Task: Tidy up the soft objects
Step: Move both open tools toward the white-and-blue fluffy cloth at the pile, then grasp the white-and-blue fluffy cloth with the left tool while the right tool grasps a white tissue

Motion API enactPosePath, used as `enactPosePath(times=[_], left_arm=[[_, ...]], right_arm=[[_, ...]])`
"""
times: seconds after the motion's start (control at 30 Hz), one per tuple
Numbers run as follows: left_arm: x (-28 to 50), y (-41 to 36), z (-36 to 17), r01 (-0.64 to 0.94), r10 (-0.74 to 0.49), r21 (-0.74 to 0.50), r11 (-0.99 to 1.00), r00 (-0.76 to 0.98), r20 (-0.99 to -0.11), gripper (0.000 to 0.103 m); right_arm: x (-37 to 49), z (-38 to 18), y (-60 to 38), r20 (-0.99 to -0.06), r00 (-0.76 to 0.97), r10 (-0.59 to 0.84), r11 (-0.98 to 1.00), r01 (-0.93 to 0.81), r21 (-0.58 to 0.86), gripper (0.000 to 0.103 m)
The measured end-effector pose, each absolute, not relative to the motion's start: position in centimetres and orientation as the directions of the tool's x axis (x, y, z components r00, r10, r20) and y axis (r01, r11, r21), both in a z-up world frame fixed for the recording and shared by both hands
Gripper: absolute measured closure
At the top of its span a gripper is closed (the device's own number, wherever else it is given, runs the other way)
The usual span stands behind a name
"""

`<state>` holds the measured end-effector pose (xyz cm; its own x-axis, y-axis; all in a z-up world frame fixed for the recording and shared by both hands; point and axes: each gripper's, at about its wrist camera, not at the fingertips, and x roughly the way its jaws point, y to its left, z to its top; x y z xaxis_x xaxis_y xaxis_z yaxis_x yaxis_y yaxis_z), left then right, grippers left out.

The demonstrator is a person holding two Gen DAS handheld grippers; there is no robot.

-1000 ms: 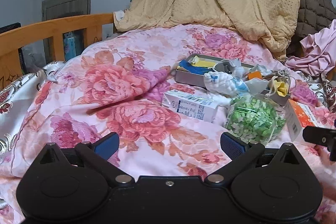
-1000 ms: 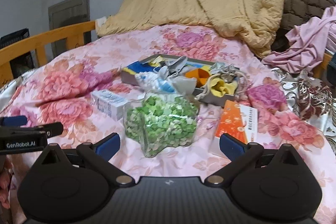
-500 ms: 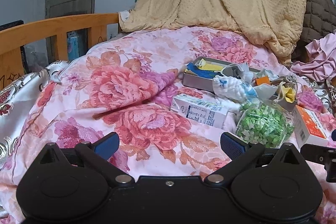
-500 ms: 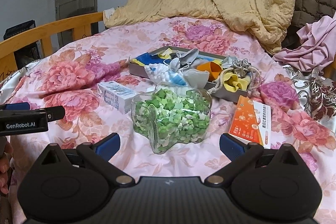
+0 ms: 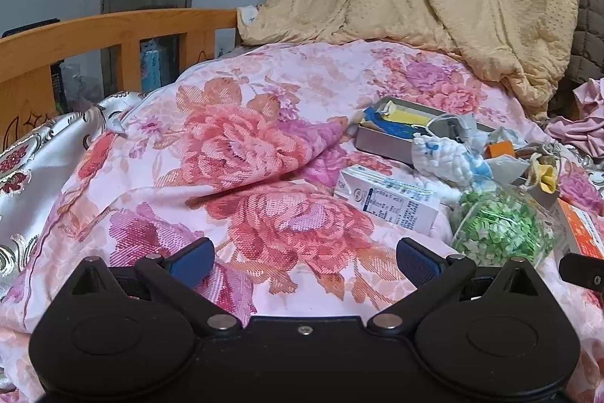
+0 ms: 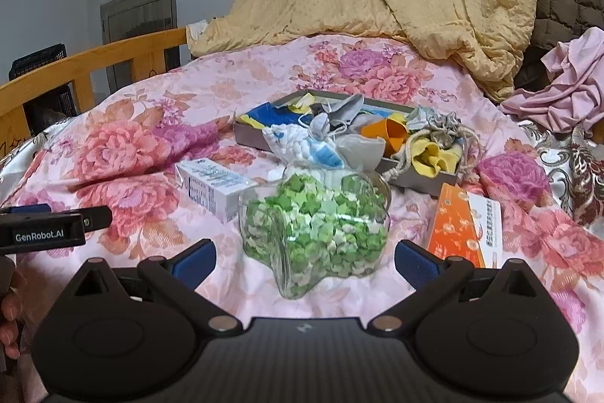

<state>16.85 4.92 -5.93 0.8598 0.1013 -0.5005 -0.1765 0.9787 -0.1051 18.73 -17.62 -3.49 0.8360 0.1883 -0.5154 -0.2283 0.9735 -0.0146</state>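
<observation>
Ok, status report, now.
Both claws open, empty: left, right. Soft bits heaped in tray. Star jar blocks right claw's path.

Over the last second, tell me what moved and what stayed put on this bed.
Only the grippers shifted. The left gripper swung leftward, so the items slid right in its view. The right gripper closed in on the clear star-shaped jar of green paper stars, now between its open fingers. Nothing was grasped or released. The grey tray of soft cloths and white carton stayed put.
</observation>
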Motion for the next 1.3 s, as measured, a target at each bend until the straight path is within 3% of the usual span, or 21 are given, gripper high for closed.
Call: enactPosePath(times=[0.57,1.03,1.3], left_arm=[[20.4,2.9,-5.1,-0.210,0.156,-0.057,0.976,0.856,-0.494,0.001],[27.1,-0.2,-4.2,-0.159,0.084,-0.104,0.982,0.855,-0.513,0.001],[31.4,-2.5,-3.8,-0.079,0.023,-0.083,0.993,0.848,-0.530,0.001]], right_arm=[[24.0,-3.5,-17.8,-0.420,0.888,0.185,0.955,-0.264,-0.137,0.000],[27.8,-4.3,-19.7,-0.382,0.915,0.127,0.961,-0.209,-0.179,0.000],[30.6,-4.8,-21.6,-0.361,0.927,0.099,0.979,-0.156,-0.132,0.003]])
